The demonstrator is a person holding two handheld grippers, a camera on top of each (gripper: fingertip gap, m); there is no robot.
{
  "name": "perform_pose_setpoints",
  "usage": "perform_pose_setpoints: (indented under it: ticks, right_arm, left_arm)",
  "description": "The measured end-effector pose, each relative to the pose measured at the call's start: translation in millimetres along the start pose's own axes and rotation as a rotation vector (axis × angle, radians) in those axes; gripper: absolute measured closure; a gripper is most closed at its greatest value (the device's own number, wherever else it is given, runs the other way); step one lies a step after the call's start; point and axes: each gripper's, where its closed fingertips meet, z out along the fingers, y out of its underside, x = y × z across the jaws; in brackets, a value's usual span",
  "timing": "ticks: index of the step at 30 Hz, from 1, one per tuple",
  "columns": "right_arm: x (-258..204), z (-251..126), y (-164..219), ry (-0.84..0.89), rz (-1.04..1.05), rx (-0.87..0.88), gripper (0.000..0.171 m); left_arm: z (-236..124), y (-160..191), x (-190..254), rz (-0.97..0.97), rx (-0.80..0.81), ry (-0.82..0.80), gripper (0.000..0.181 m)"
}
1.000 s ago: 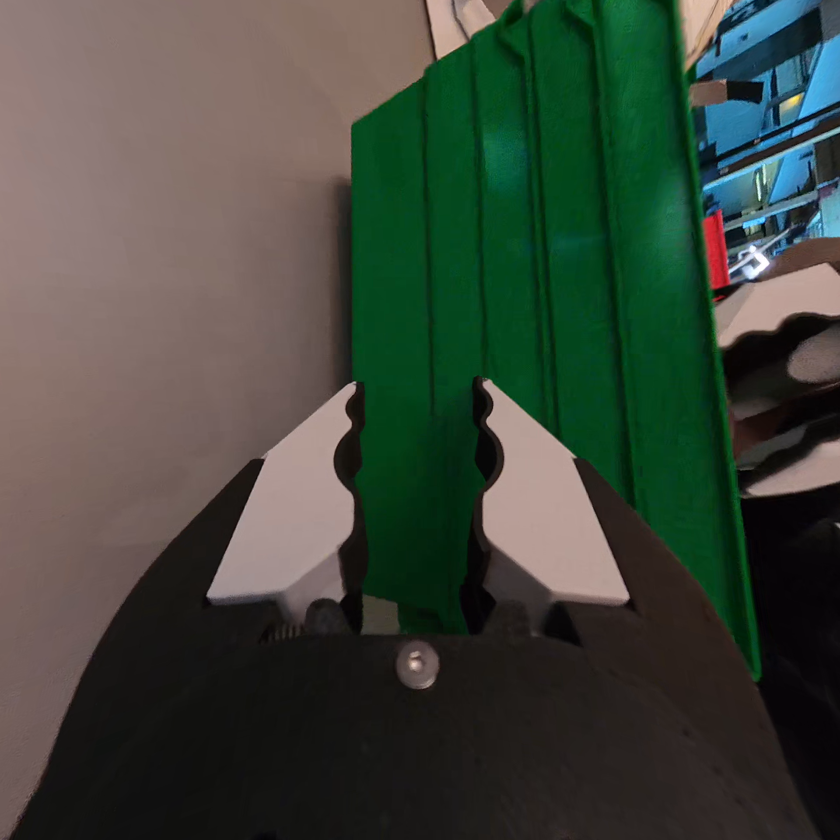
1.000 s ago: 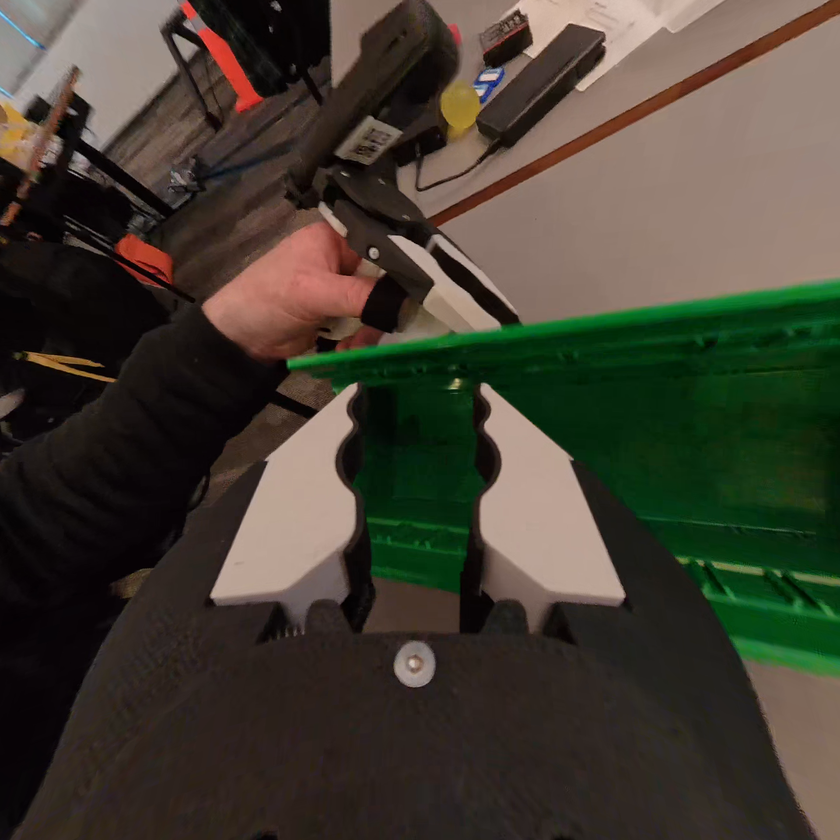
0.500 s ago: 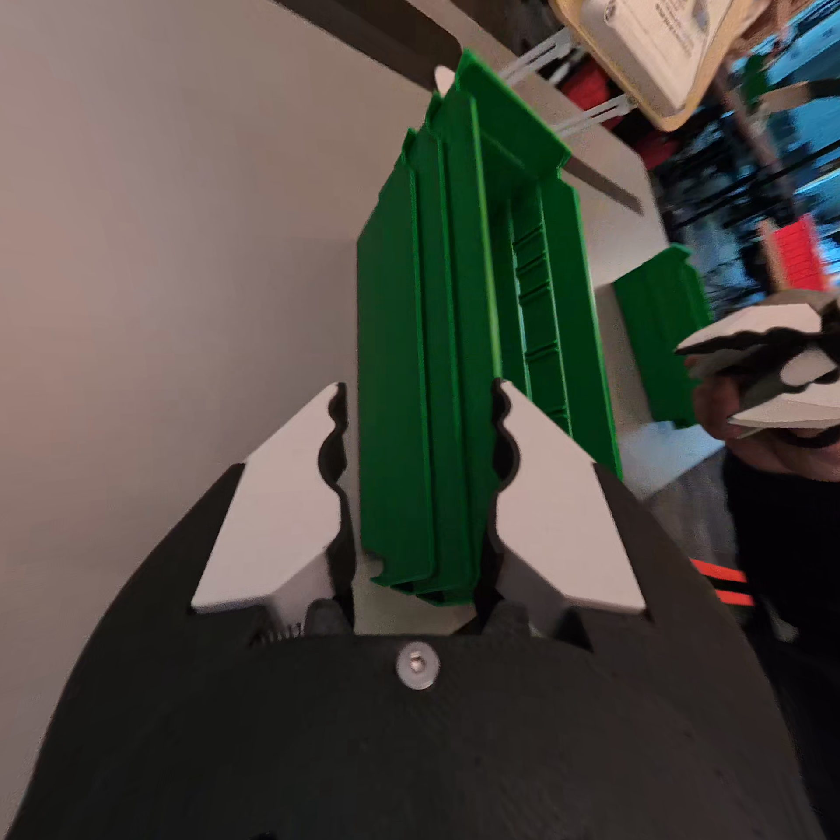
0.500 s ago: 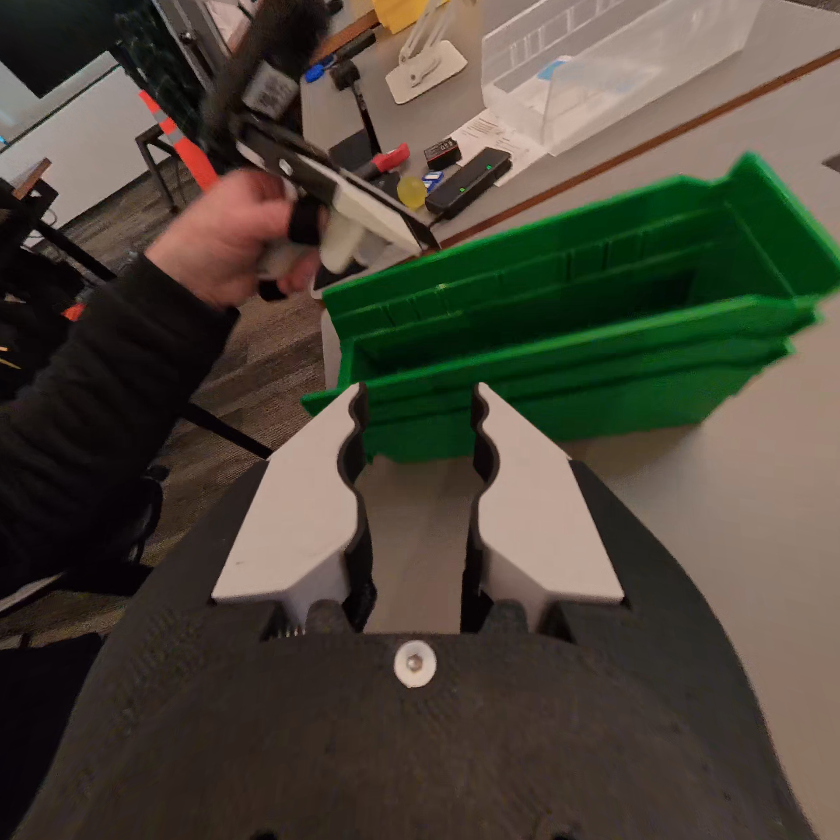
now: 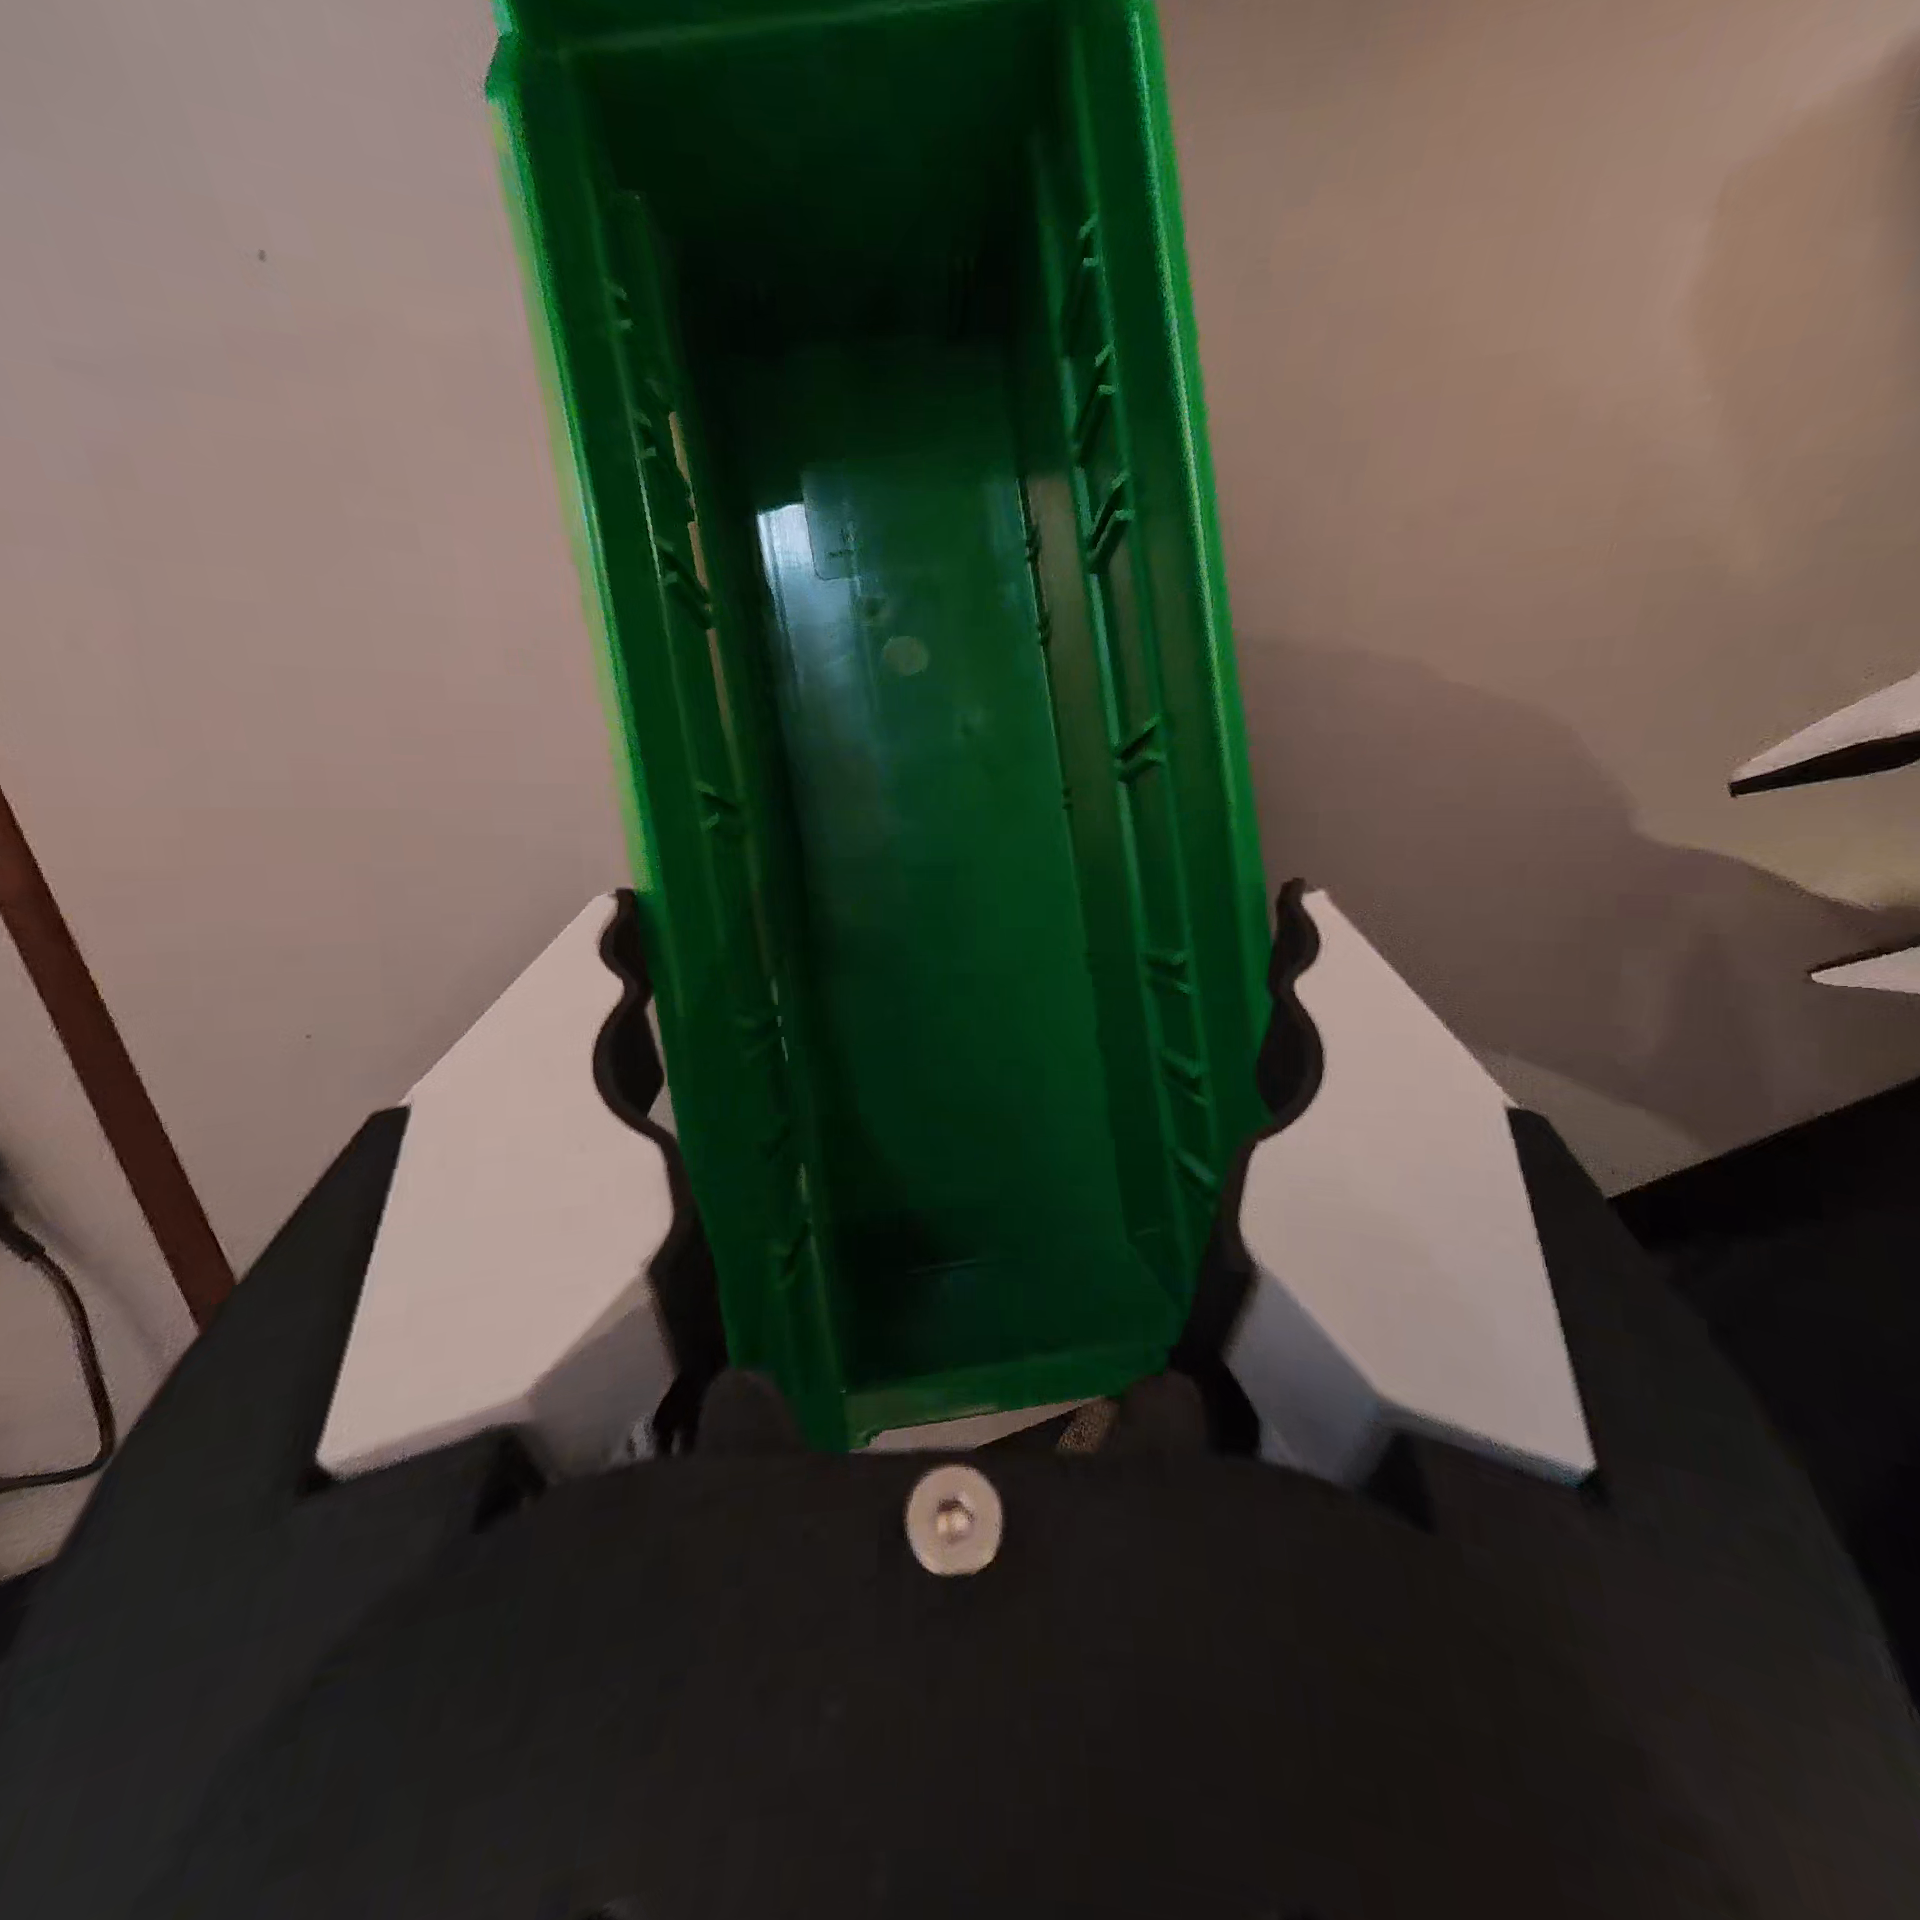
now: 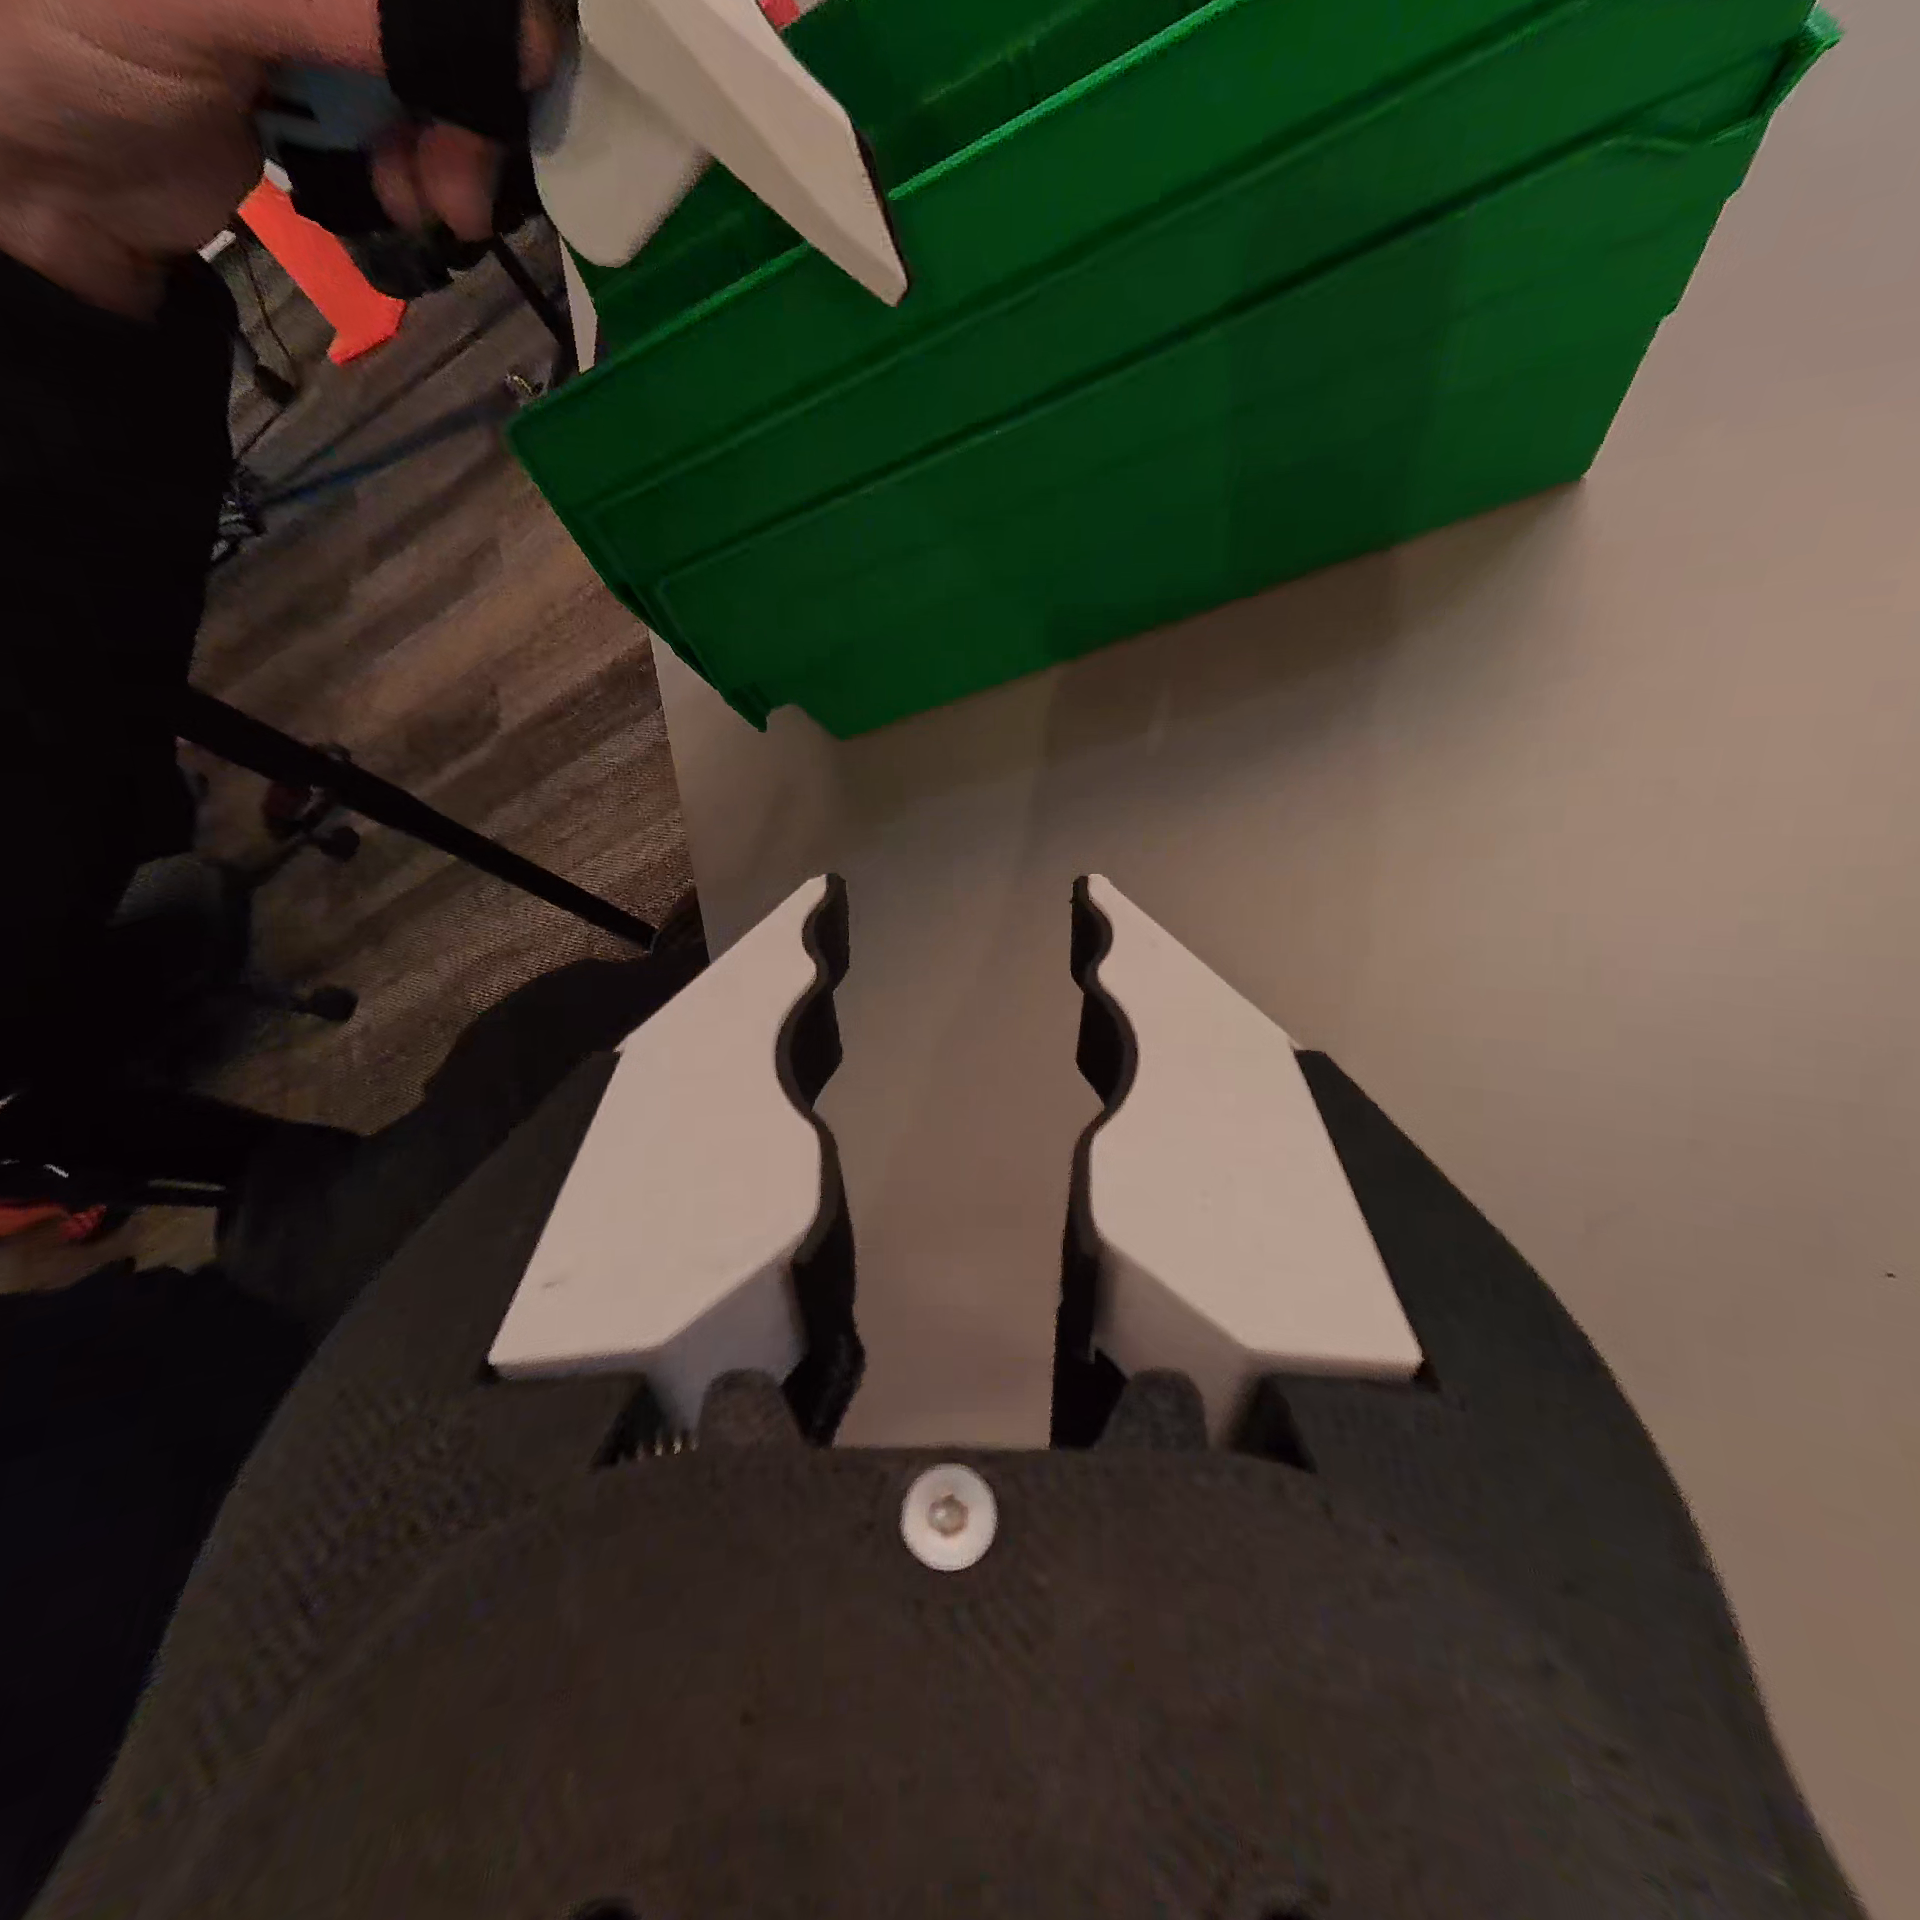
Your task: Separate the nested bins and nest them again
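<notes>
Green nested bins (image 6: 1195, 436) stand on the grey table (image 6: 1403, 987), with several rims stacked. In the left wrist view I look down into the top bin (image 5: 935, 935). My left gripper (image 5: 956, 899) is open wide, its fingers (image 5: 1382, 1143) on either side of the bin's near end. I cannot tell if they touch it. In the right wrist view one of its fingers (image 6: 727, 125) sits over the bins' near rim. My right gripper (image 6: 956, 883) is open and empty, low over the table a short way in front of the bins. Its fingers (image 5: 1849, 758) show at the left wrist view's right edge.
The table edge (image 6: 675, 790) runs just left of my right gripper, with wood-look floor (image 6: 416, 675) and an orange cone (image 6: 322, 281) beyond. A person's hand (image 6: 125, 135) holds the left gripper. A brown strip (image 5: 94, 1018) crosses the table (image 5: 260, 520) at the left.
The left gripper brought the tilted green bin down level onto the stack and its jaws spread wider. The right gripper drew back from the bins and stays open.
</notes>
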Motion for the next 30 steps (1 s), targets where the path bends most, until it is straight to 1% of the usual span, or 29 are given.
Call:
perform_pose_setpoints:
  ticks: [3,10,18,23,27,30]
  right_arm:
    - [-0.9,1.6,-0.1,-0.007,-0.001,-0.002,0.130]
    - [-5.7,15.6,12.8,-0.034,0.002,-0.049,0.131]
    - [-3.0,19.6,17.1,-0.041,0.015,-0.061,0.134]
    - [-1.9,19.7,18.5,-0.044,0.017,-0.063,0.134]
    - [-1.2,19.3,18.5,-0.044,0.019,-0.063,0.134]
    - [-1.8,20.1,19.8,-0.045,0.019,-0.070,0.134]
  left_arm:
    - [-2.1,1.8,-0.7,0.003,-0.006,-0.004,0.069]
    - [-3.9,-1.4,-2.2,-0.006,0.018,0.003,0.080]
    - [-7.2,-4.2,-7.2,-0.035,0.055,0.019,0.084]
    - [-10.7,-6.5,-9.3,-0.037,0.075,0.013,0.085]
    - [-10.3,-2.1,-8.1,-0.048,0.052,0.031,0.078]
    - [-8.9,-0.1,-8.5,-0.055,0.047,0.044,0.070]
